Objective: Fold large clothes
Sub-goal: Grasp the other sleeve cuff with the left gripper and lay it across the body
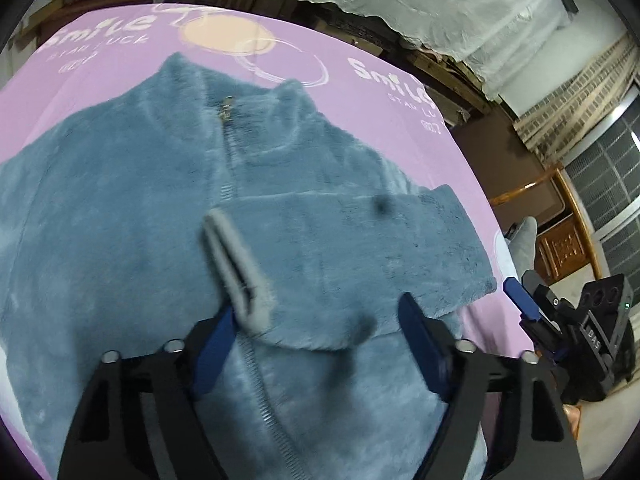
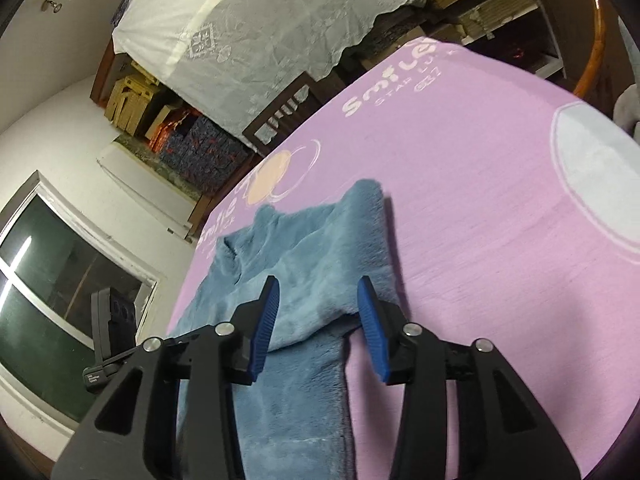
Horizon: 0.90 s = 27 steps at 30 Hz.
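Fleece jacket (image 1: pixel 160 208), blue and zipped, is spread across the centre of the left wrist view on the pink-covered bench (image 1: pixel 400 92), one sleeve (image 1: pixel 360 248) folded across the chest. It is judged soft, bulky and light; the grey cuff (image 1: pixel 236 264) or hem would offer grip. Left hand-held gripper (image 1: pixel 320 344) and right hand-held gripper (image 2: pixel 320 320) are spread apart, holding nothing. No containers are seen.

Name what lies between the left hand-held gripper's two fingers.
In the left wrist view, the folded sleeve of the blue fleece jacket spans the open left hand-held gripper.
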Each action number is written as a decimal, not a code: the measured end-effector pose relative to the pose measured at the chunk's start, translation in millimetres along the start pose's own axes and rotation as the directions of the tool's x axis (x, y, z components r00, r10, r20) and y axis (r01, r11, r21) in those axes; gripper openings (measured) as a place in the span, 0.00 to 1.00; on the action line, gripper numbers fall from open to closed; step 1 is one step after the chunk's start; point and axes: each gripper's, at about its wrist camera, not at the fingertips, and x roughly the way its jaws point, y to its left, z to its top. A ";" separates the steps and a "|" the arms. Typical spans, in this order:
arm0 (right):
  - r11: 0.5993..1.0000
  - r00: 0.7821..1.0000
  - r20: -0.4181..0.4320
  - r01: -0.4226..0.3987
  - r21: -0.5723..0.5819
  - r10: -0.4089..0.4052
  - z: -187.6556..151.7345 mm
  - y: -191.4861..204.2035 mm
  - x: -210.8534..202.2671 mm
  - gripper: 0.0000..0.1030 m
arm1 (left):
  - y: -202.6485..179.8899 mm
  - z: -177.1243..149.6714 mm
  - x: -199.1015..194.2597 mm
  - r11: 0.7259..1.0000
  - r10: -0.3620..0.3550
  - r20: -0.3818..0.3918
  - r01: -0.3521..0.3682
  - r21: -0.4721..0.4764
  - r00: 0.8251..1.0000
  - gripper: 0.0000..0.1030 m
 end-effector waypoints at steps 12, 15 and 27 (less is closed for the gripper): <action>0.998 0.999 -0.007 -0.042 0.040 0.042 3.8 -5.4 -3.3 0.39 | -10.5 31.8 -54.4 0.992 0.106 0.175 -0.117 0.056 0.979 0.08; 0.999 0.999 -0.011 -0.040 0.023 0.041 1.5 -1.1 -1.6 0.39 | -2.2 32.1 -75.6 0.987 0.136 0.216 -0.151 0.056 0.967 0.08; 0.983 0.993 -0.111 -0.051 -0.175 0.032 -19.4 43.2 31.3 0.19 | 64.9 -1.7 -55.0 0.973 0.227 0.156 -0.232 0.013 0.961 0.09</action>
